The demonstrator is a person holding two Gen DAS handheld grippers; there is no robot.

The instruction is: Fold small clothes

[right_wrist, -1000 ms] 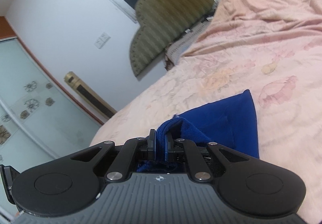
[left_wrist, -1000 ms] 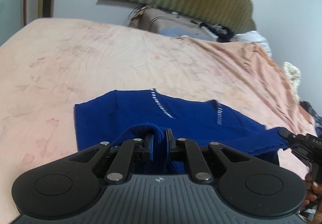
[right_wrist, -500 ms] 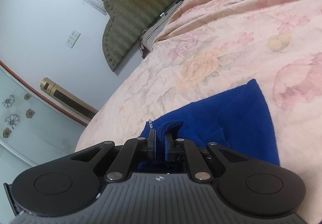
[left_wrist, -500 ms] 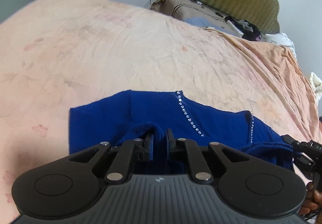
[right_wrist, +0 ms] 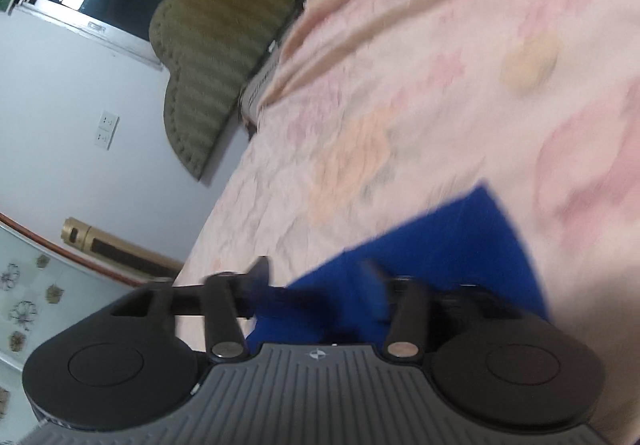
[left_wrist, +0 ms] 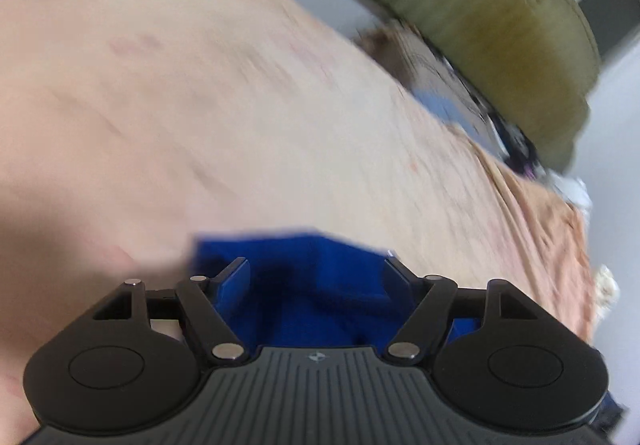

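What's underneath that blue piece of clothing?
The blue garment lies on a pink floral bedsheet, which shows all around it. Whatever sits directly beneath the cloth is covered, and the hand-held grippers' black bodies hide its near edge.

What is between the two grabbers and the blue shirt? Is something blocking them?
Nothing visible blocks them. The left gripper is open, with the blue shirt lying right between its fingers on the pink bedsheet. The right gripper is open too, directly over the same blue cloth.
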